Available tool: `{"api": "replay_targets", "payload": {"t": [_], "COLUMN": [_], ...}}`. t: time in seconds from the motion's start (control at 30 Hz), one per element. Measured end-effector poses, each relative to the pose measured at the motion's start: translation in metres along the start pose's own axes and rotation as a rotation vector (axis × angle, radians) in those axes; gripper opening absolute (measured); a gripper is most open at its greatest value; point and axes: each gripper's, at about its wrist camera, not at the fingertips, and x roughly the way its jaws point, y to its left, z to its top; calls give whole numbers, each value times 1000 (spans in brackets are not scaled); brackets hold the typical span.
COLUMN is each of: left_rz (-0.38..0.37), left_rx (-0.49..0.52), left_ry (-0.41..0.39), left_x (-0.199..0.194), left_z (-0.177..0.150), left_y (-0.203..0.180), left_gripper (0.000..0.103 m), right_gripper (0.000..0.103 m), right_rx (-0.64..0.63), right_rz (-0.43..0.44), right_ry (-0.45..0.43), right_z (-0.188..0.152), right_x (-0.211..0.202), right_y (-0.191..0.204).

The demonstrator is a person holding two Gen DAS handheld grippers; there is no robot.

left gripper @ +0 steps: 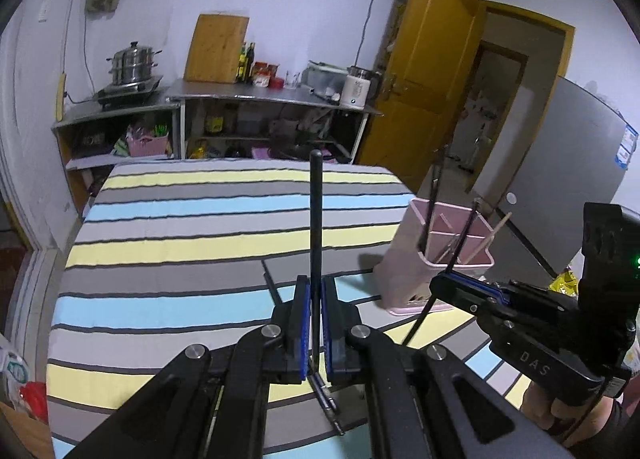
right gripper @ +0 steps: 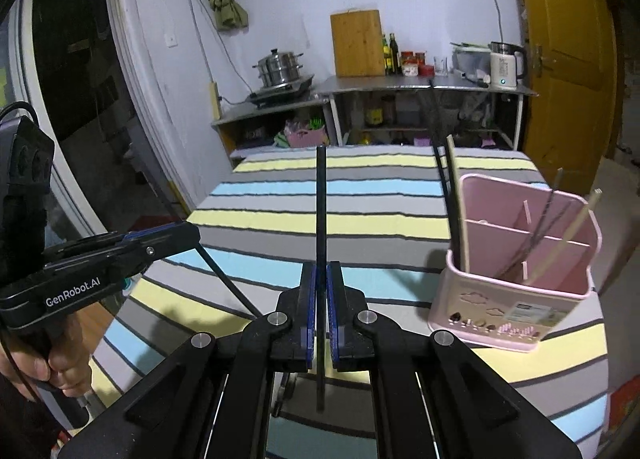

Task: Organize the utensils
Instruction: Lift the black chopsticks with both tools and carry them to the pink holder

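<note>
My left gripper [left gripper: 316, 291] is shut on a black chopstick [left gripper: 316, 219] that stands upright above the striped tablecloth [left gripper: 200, 251]. My right gripper [right gripper: 321, 279] is shut on another black chopstick [right gripper: 321, 211], also upright. In the left wrist view the right gripper [left gripper: 440, 281] hangs beside the pink utensil holder [left gripper: 400, 259], its chopstick [left gripper: 460, 251] slanted. In the right wrist view the left gripper [right gripper: 192, 231] is at the left with its chopstick [right gripper: 224, 279] slanting down. The pink utensil holder [right gripper: 500, 299] holds several black and wooden chopsticks [right gripper: 560, 243] in its compartments.
The table's right edge runs close behind the holder. A metal counter [left gripper: 272, 93] with a steamer pot [left gripper: 132, 63], cutting board [left gripper: 216, 47], bottles and kettle [left gripper: 356, 91] stands beyond the table. An open wooden door [left gripper: 432, 71] and a grey fridge [left gripper: 568, 147] are at the right.
</note>
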Motion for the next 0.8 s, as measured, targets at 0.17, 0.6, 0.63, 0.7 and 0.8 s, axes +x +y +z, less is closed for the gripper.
{"api": "replay_targets", "payload": {"t": [0.17,0.6,0.63,0.7,0.8], "left_rz": [-20,-69,-73,-79,-89], "left_rx": [15,77,81,86,91], "left_ry": [-18,4,8,16,33], "left_x": [-11,-6,-4,0,7], "left_z": [6,-1,-2,-4,-6], "left_y": [-13,-54,-58,-63,-69], "left_gripper": [5,5,5,5,5], "right_gripper": [5,5,5,5,5], "right_rx": [9,50,53,61,75], "right_rz": [-8,-32,-35,-42,-51], "right_ry": [-42,-72,-73,-73,-71], "right_z": [3,-6,-7,-8,-11], "right_x": [-21,-46,-47,-49,-51], "right_y": [-3,-18,-20,-24,-30]}}
